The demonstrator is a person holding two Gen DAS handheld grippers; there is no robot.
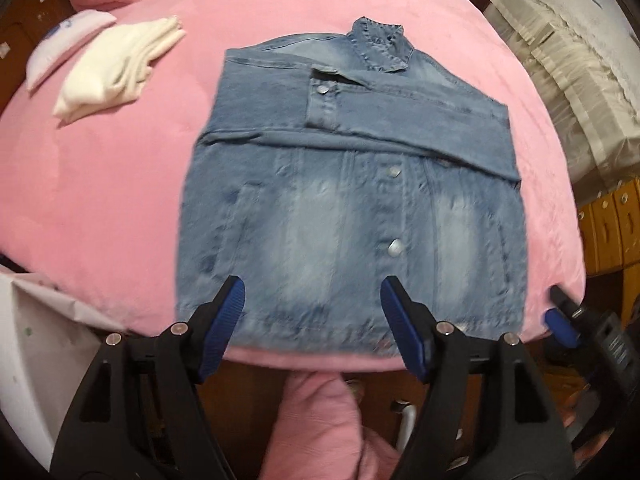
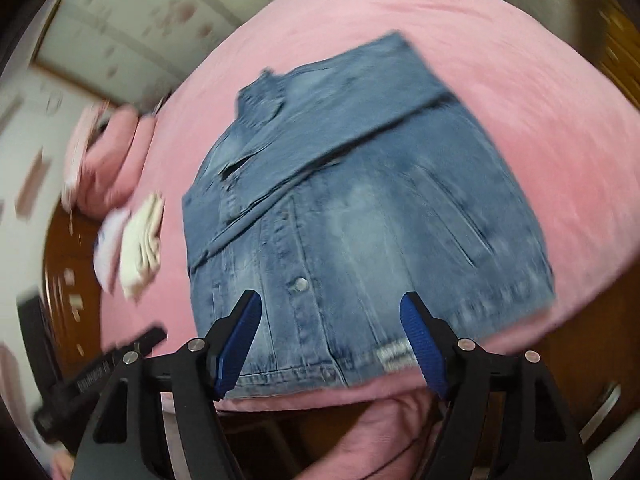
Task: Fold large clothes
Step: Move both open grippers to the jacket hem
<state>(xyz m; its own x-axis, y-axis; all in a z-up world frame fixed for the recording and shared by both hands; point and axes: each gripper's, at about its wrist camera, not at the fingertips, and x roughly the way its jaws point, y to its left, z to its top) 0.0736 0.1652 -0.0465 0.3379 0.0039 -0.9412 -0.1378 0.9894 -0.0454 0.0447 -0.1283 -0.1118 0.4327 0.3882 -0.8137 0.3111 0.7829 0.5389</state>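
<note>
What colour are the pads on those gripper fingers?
Blue, ribbed pads on black fingers; sharpest in the left wrist view.

Bed cover point(image 1: 120, 200): pink plush, spreading wide across both views.
Wall point(image 2: 132, 12): pale paper with pink blossoms, blurring in the right wrist view.
Woodwork point(image 1: 612, 224): dark brown furniture showing at the bed's right edge.
Far corner: cream quilted bundle point(image 1: 568, 60) sitting beside the bed.

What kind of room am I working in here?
Most likely a home bedroom. The blue denim jacket lies on a bed with a pink plush cover, a folded cream garment sits beside it, and a wooden drawer cabinet stands at the right.
</note>
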